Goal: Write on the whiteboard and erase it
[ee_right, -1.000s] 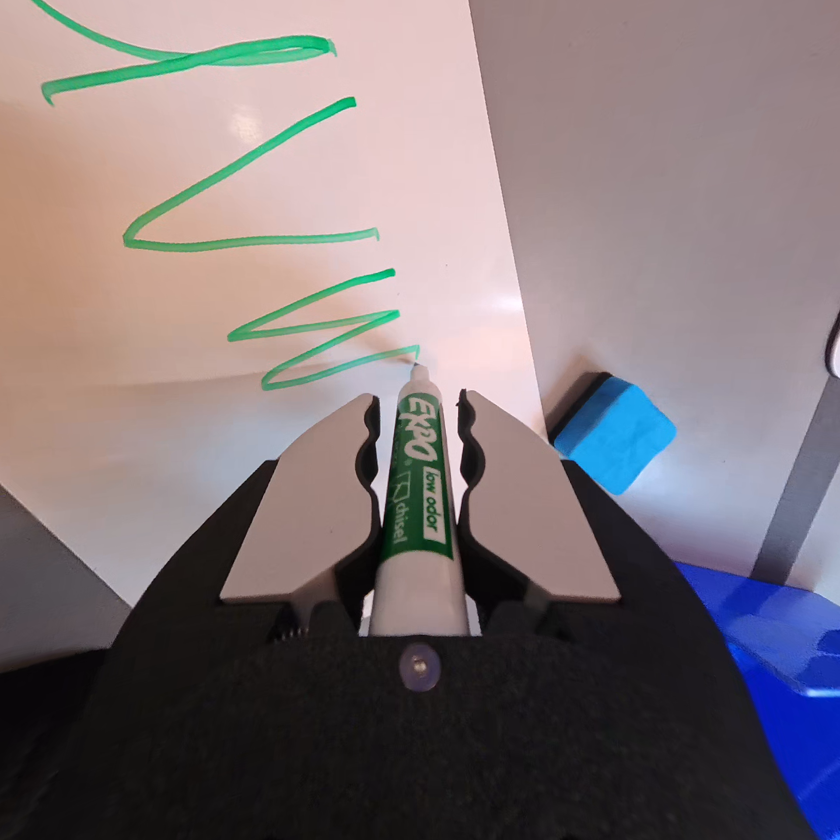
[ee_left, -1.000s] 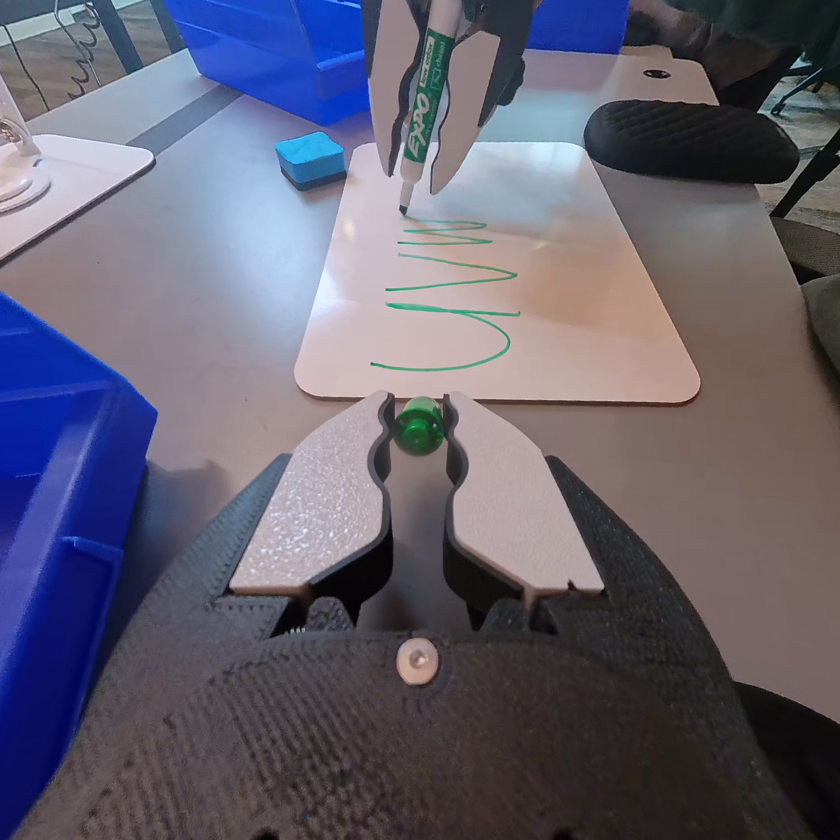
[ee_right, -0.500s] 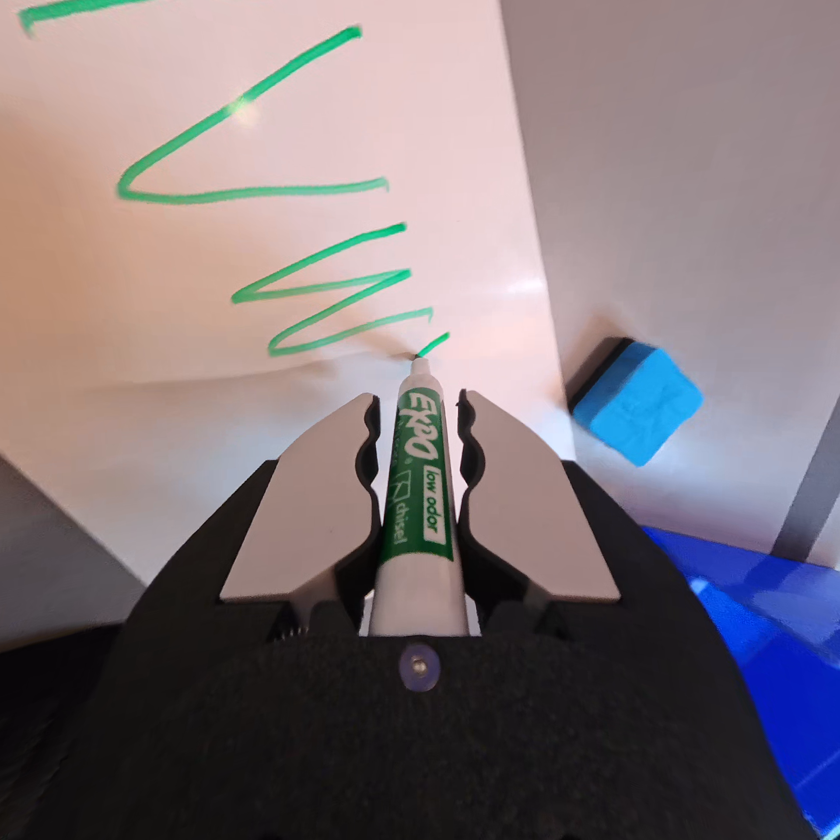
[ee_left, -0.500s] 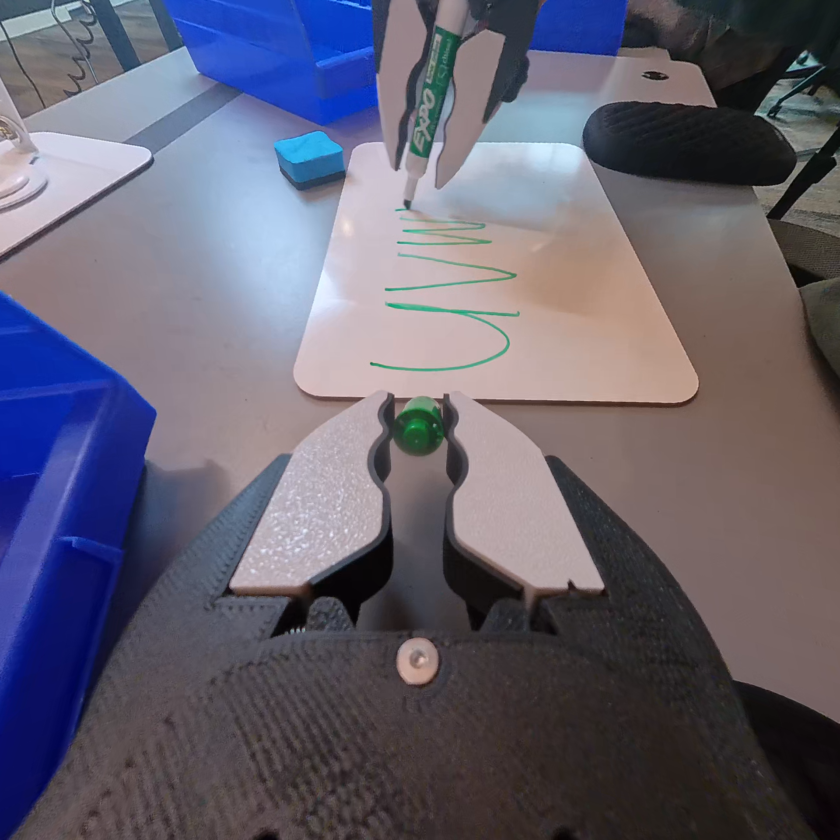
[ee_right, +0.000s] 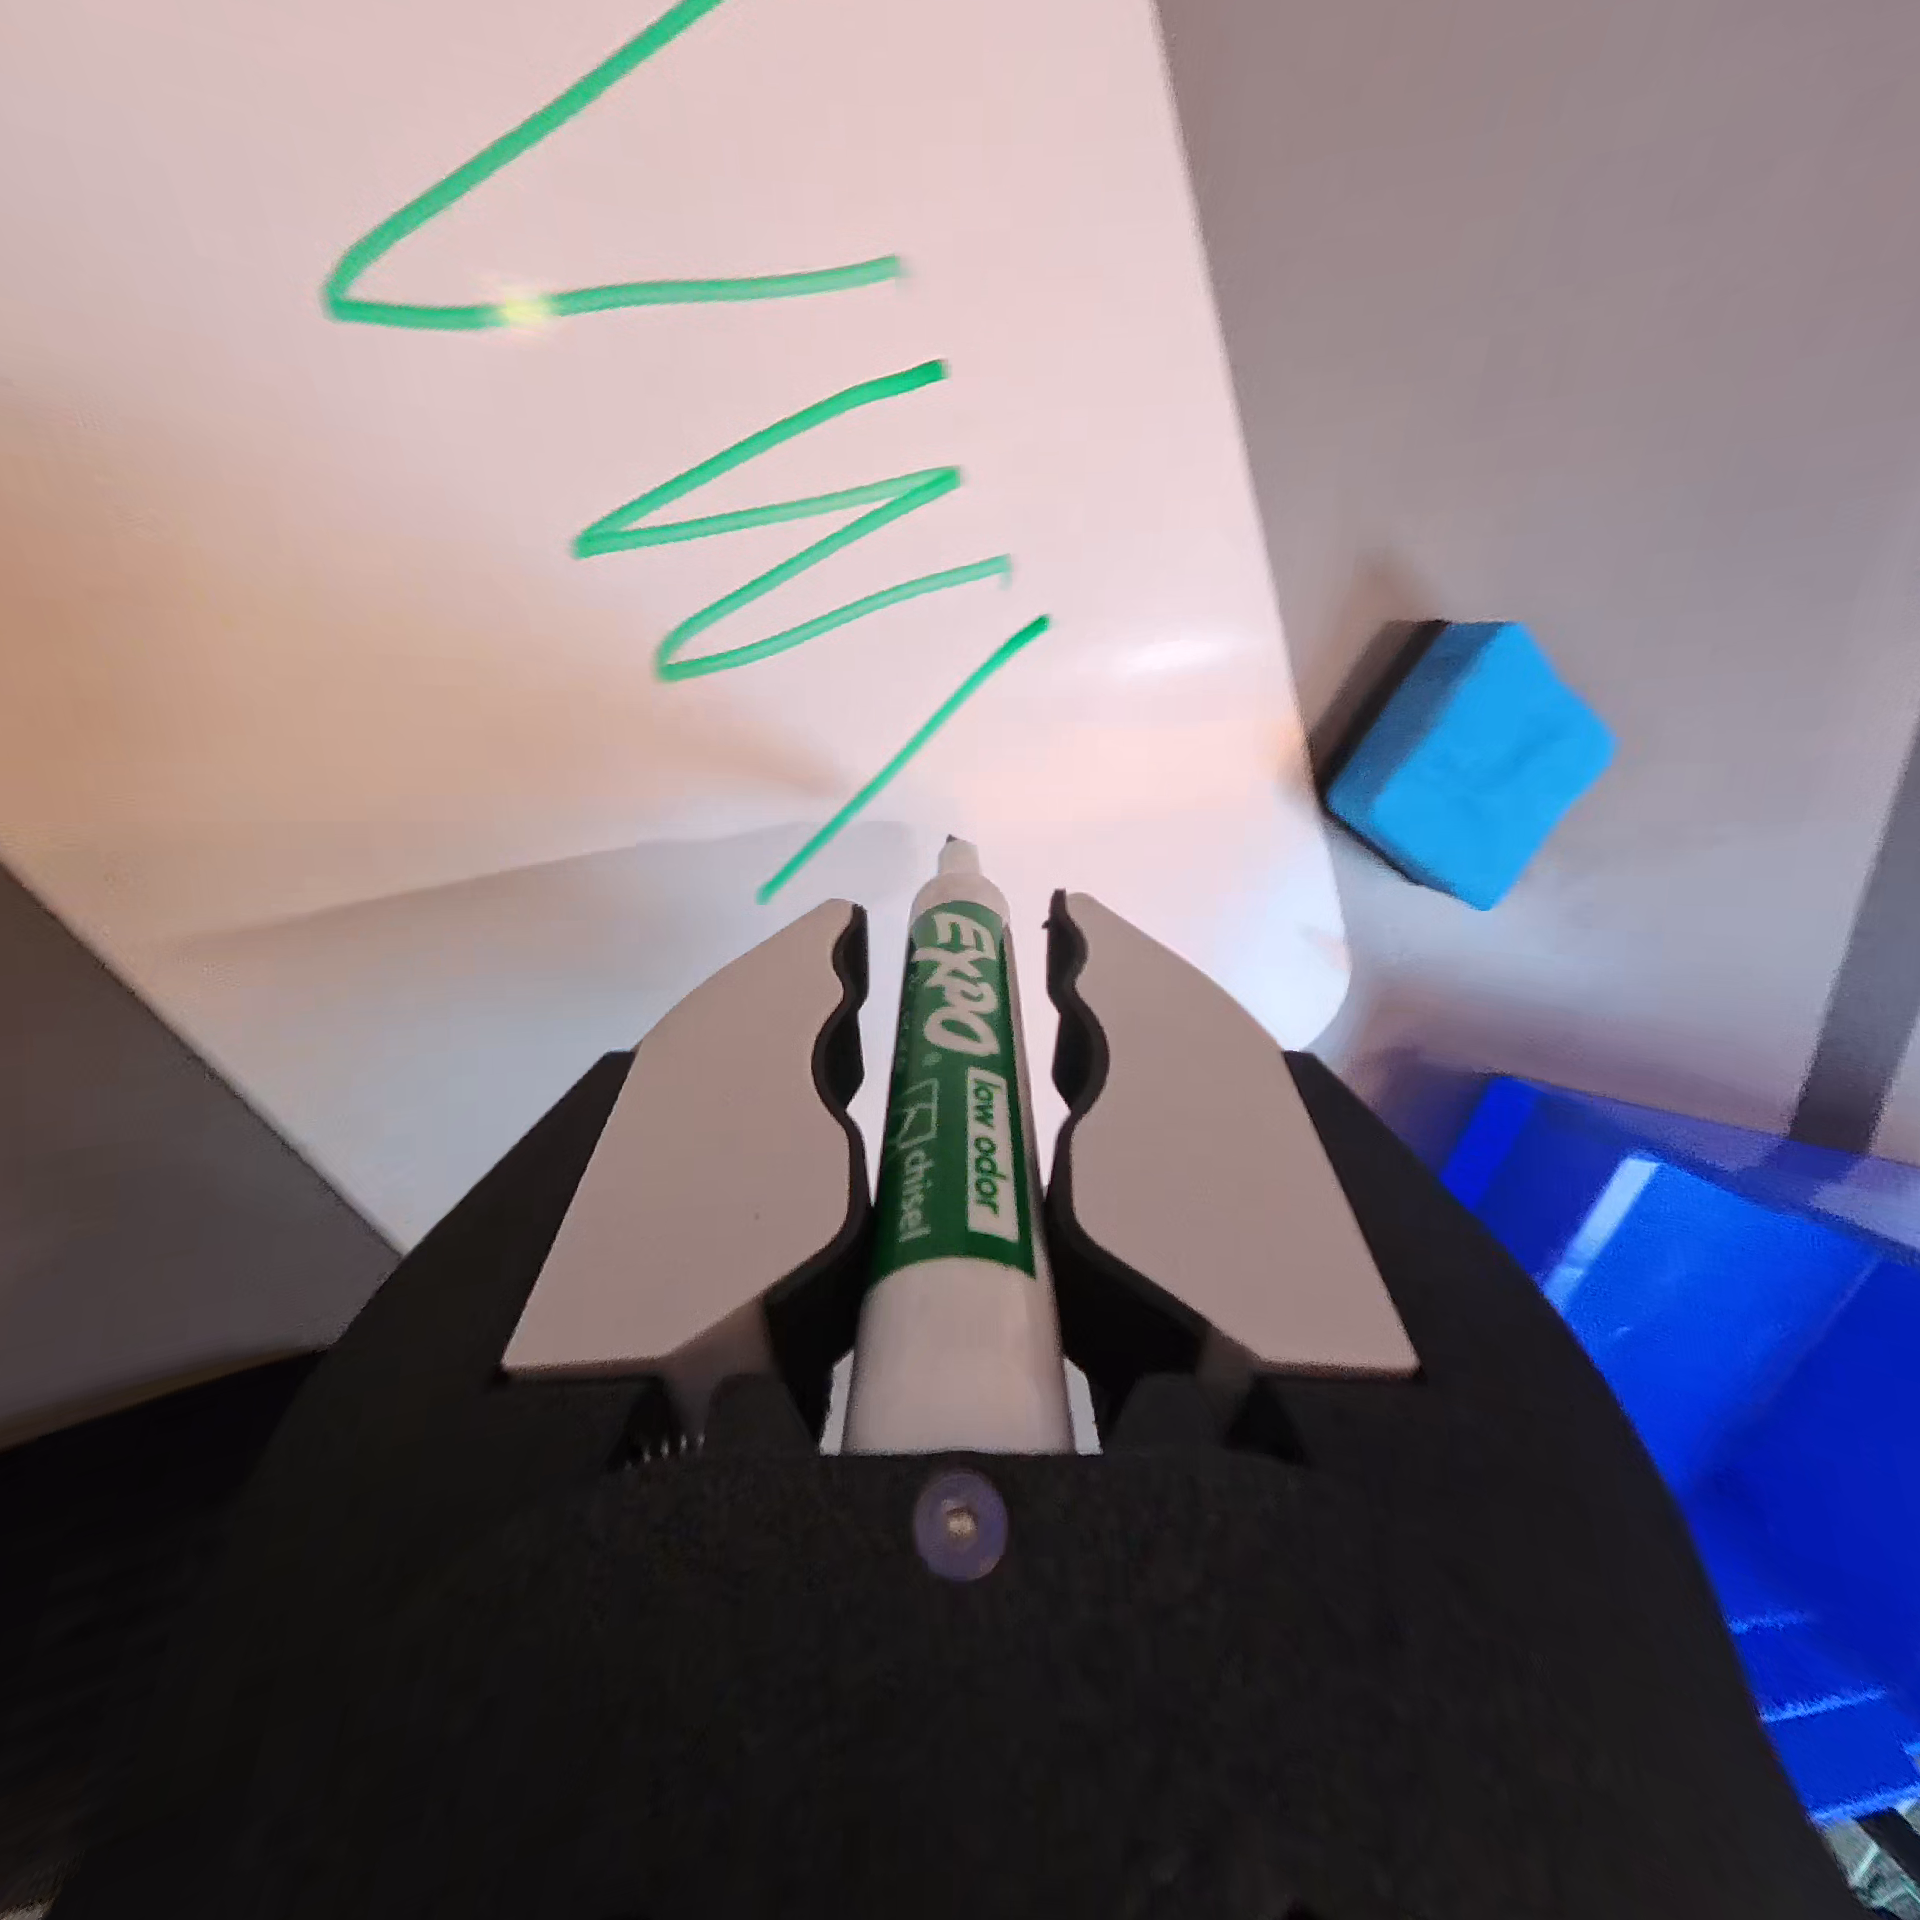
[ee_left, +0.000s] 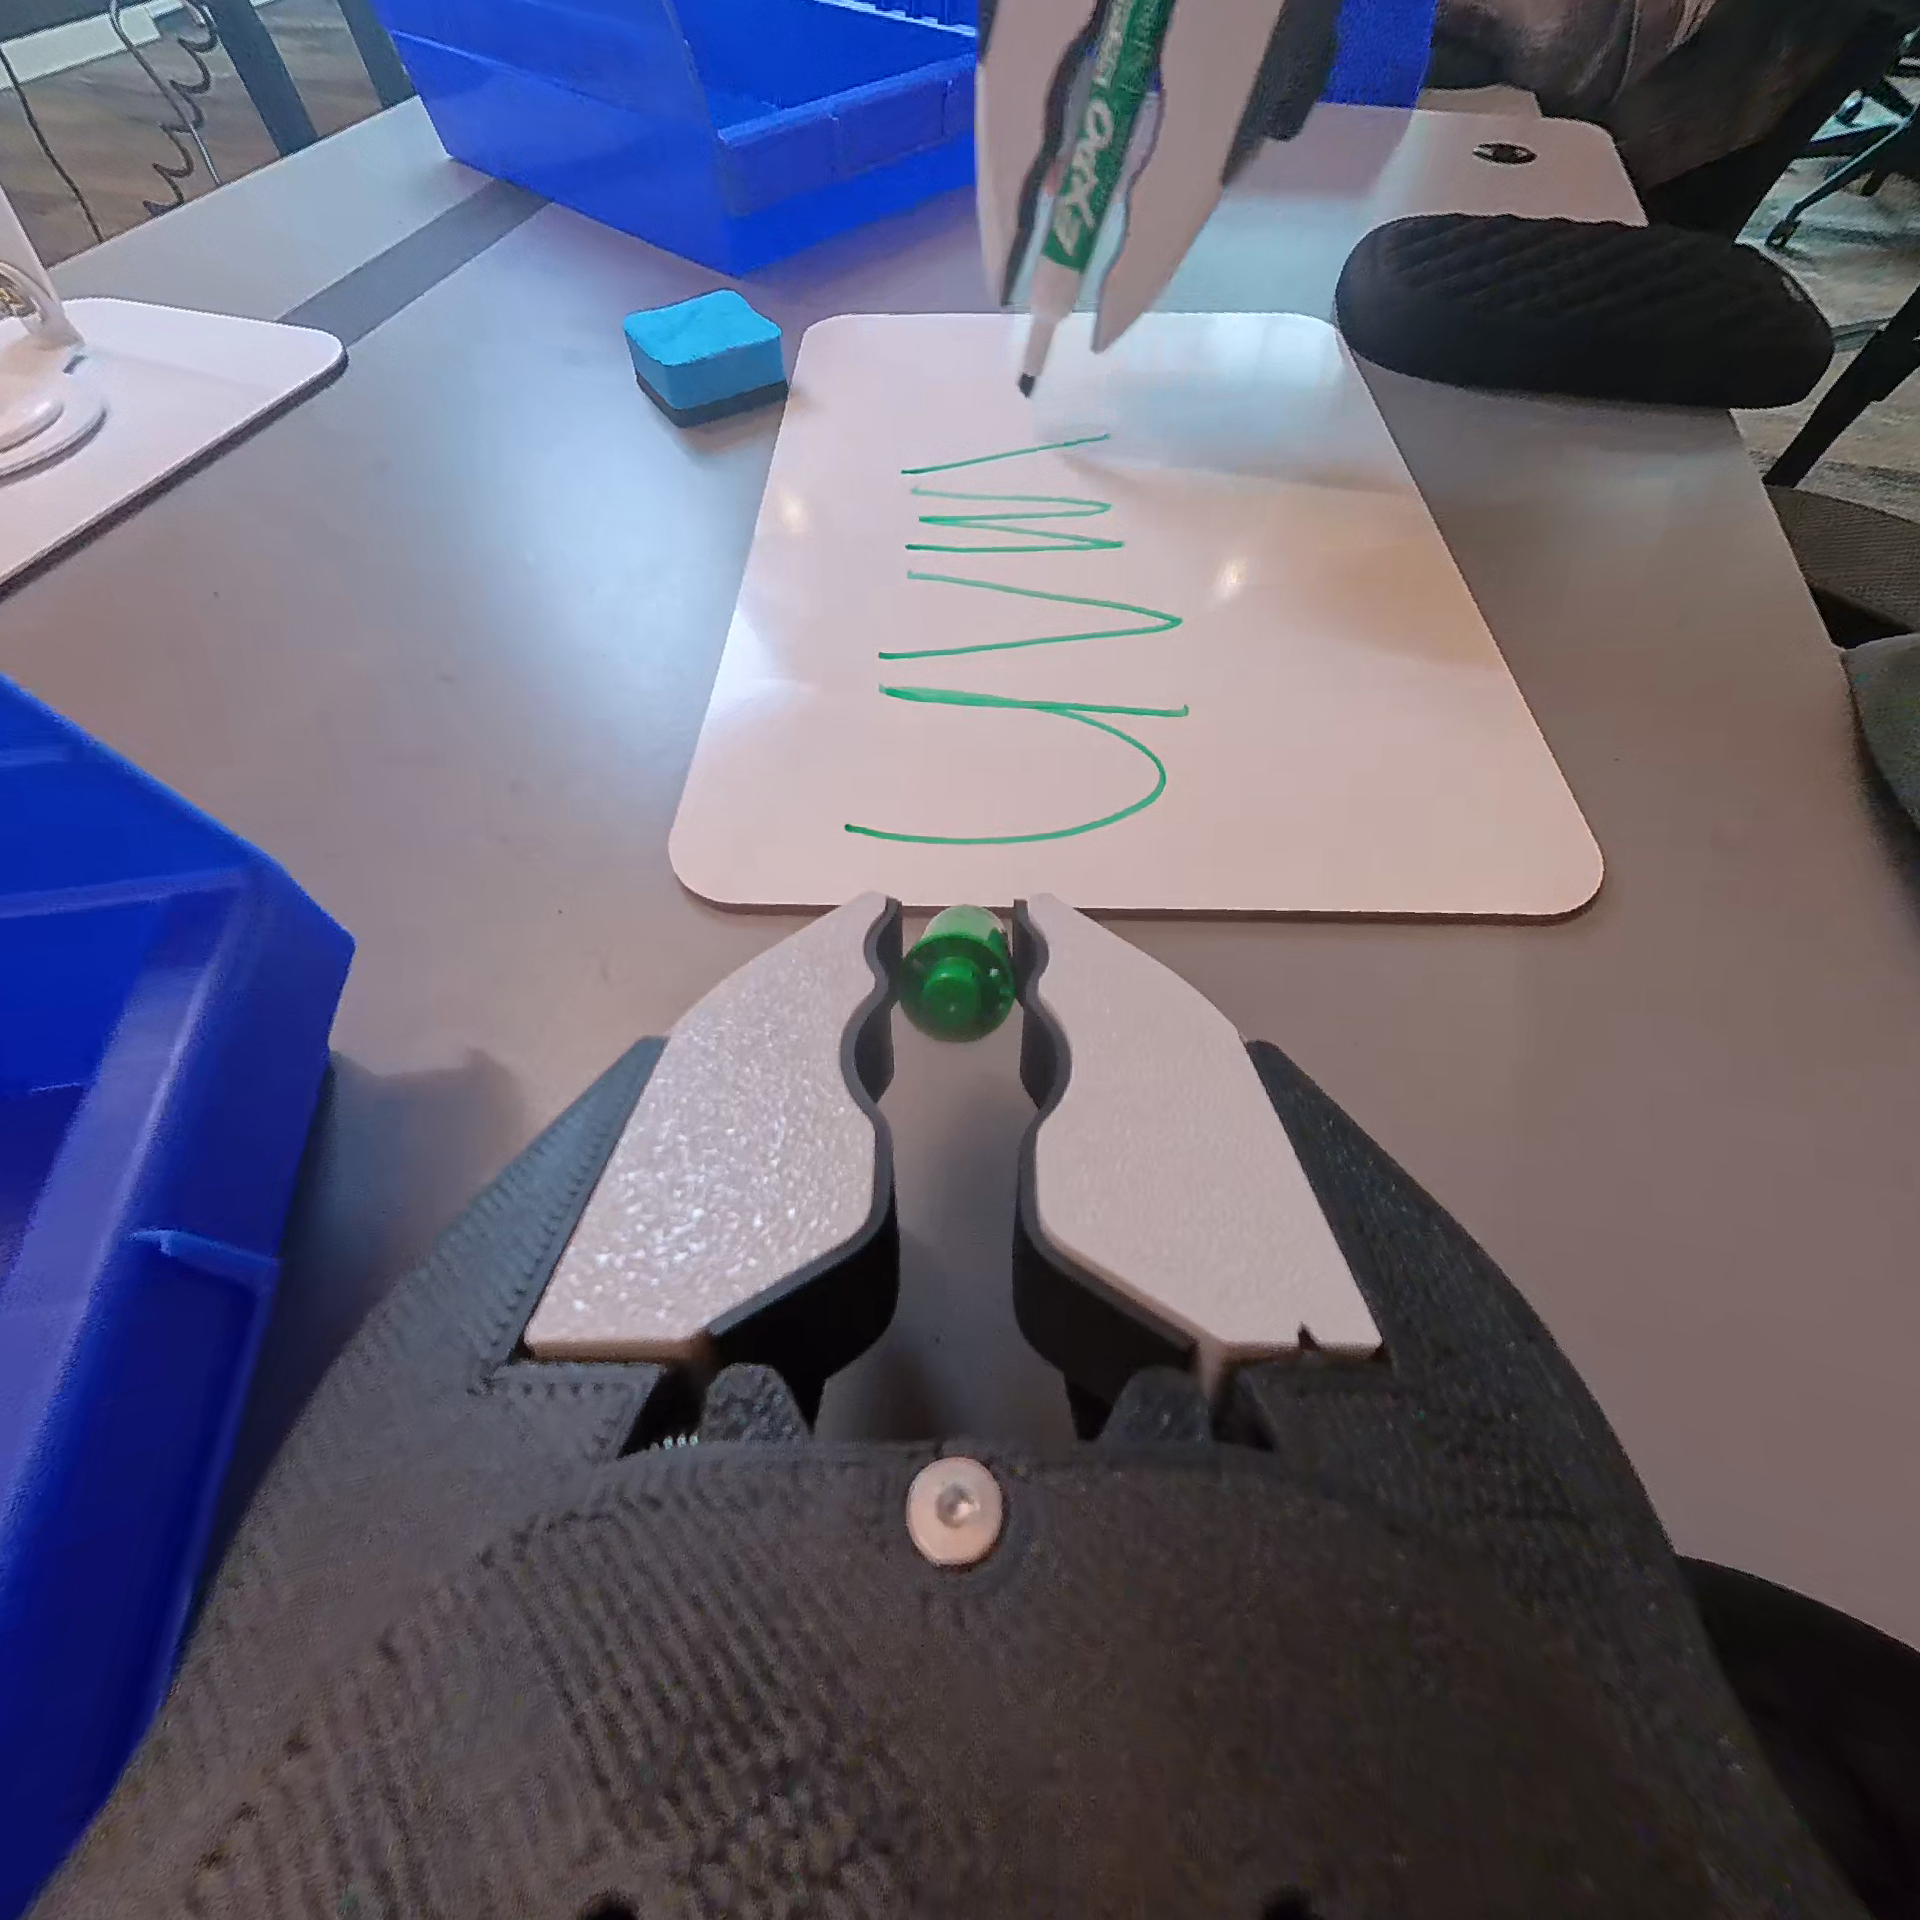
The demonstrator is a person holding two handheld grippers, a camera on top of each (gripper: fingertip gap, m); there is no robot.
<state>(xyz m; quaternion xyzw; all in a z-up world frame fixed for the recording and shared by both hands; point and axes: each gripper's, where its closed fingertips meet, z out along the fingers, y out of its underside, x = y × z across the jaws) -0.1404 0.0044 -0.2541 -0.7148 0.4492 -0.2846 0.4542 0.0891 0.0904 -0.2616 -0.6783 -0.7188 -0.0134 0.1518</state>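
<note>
A white whiteboard (ee_left: pixel 1351 644) lies flat on the grey table with green marker strokes (ee_left: pixel 1018 623) down its middle; it also shows in the right wrist view (ee_right: pixel 312 727). My right gripper (ee_right: pixel 954 914) is shut on a green marker (ee_right: pixel 956 1091); its tip hangs just above the board past the last stroke. In the left wrist view that gripper (ee_left: pixel 1060 338) and marker (ee_left: pixel 1081 208) hover over the board's far end. My left gripper (ee_left: pixel 951 914) is shut on the green marker cap (ee_left: pixel 956 982), just in front of the board's near edge. A blue eraser (ee_left: pixel 704 351) lies left of the board's far corner, also in the right wrist view (ee_right: pixel 1465 758).
A blue bin (ee_left: pixel 125 1091) stands close on my left and another blue bin (ee_left: pixel 707 114) at the back, its edge also in the right wrist view (ee_right: pixel 1714 1351). A black padded rest (ee_left: pixel 1579 312) lies at the board's far right. A white base (ee_left: pixel 156 395) sits far left. Spacing between my two grippers at the tips: around 25 cm. The blue eraser (ee_left: pixel 704 351) is about 10 cm from my right fingertips and 30 cm from my left. It is also in sight in the right wrist view (ee_right: pixel 1457 698).
The right gripper drew one more green stroke across the board's far end, then lifted the marker tip off the surface. The left gripper stayed still with the cap.
</note>
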